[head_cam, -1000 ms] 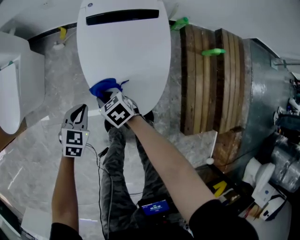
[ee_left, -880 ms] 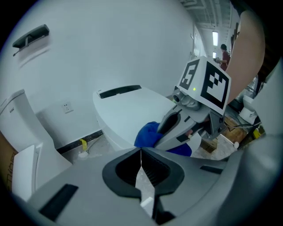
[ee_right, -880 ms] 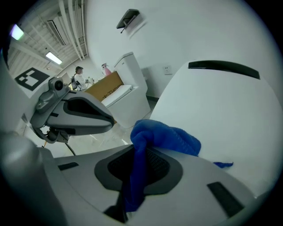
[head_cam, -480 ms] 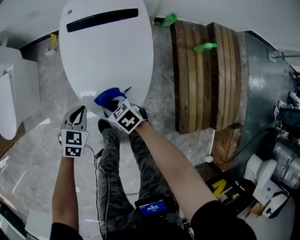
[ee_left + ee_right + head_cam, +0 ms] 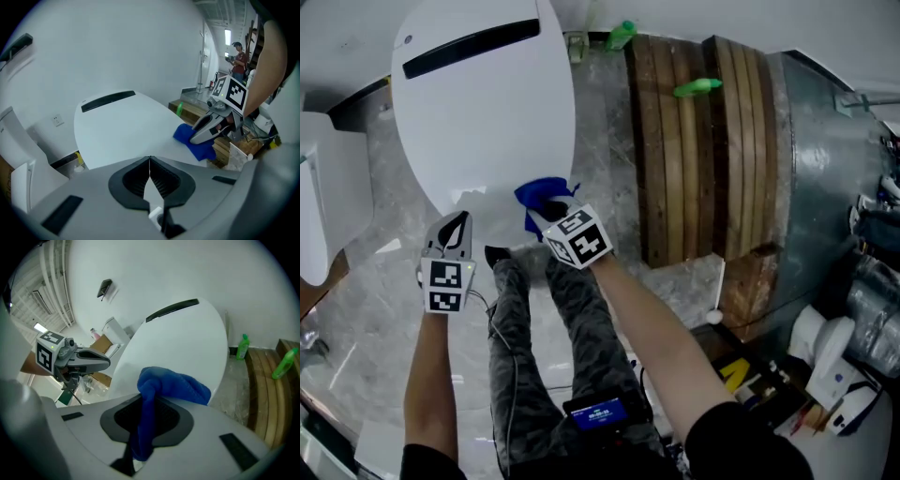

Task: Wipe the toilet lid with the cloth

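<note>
The white toilet lid (image 5: 478, 103) is closed and fills the upper left of the head view. My right gripper (image 5: 549, 215) is shut on a bunched blue cloth (image 5: 544, 197), which rests at the lid's front right rim. In the right gripper view the cloth (image 5: 168, 386) hangs down between the jaws, in front of the lid (image 5: 183, 341). My left gripper (image 5: 460, 219) is shut on nothing, just off the lid's front edge, to the left of the cloth. From the left gripper (image 5: 149, 165), the lid (image 5: 122, 126), cloth (image 5: 191, 140) and right gripper (image 5: 202, 132) are all in sight.
Stacked wooden planks (image 5: 694, 150) lie right of the toilet, with a green bottle (image 5: 697, 88) on them and another (image 5: 622, 35) at the wall. A grey metal tank (image 5: 825, 178) stands further right. A white fixture (image 5: 319, 197) is at the left. The person's legs (image 5: 534, 319) stand on marble floor.
My right gripper has slid the cloth rightward, from the lid's front tip to its front right rim. The left gripper has shifted rightward along with it, still shut.
</note>
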`<action>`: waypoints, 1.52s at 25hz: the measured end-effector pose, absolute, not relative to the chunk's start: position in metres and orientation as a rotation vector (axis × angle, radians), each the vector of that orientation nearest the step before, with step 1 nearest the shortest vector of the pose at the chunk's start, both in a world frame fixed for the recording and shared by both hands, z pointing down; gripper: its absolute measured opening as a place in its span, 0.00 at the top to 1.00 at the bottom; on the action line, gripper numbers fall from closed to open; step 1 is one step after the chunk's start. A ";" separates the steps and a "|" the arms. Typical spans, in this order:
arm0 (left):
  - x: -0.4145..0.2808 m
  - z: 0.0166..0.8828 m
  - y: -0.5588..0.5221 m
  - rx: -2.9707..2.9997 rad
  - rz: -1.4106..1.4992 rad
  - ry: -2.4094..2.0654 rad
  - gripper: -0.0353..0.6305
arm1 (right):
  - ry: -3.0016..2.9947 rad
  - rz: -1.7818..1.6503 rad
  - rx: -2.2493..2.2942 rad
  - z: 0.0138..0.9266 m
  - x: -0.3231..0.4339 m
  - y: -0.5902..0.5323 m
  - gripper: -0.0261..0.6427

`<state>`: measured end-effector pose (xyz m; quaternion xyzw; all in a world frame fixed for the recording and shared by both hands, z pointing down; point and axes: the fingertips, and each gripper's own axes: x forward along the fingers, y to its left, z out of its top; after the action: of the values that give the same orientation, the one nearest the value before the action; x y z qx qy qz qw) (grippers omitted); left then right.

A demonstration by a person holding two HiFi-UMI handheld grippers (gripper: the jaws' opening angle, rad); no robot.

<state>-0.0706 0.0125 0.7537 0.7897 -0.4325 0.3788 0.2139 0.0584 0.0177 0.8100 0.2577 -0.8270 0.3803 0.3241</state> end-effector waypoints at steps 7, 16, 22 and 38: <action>-0.061 0.753 0.015 2.176 1.044 -1.198 0.93 | -2.151 1.017 0.724 0.812 0.059 0.030 0.88; -0.082 0.754 0.032 2.160 1.055 -1.188 0.93 | -2.128 0.979 0.612 0.814 0.022 0.059 0.88; -0.097 0.751 0.039 2.170 1.071 -1.164 0.93 | -2.076 0.985 0.474 0.815 -0.009 0.091 0.88; -0.104 0.669 0.031 2.095 1.025 -1.116 0.93 | -2.034 0.976 0.540 0.706 0.026 0.075 0.88</action>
<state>-0.1040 0.0313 0.6686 0.7790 -0.4152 0.3812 0.2745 0.0255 0.0753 0.7056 0.2134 -0.8039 0.3856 0.3995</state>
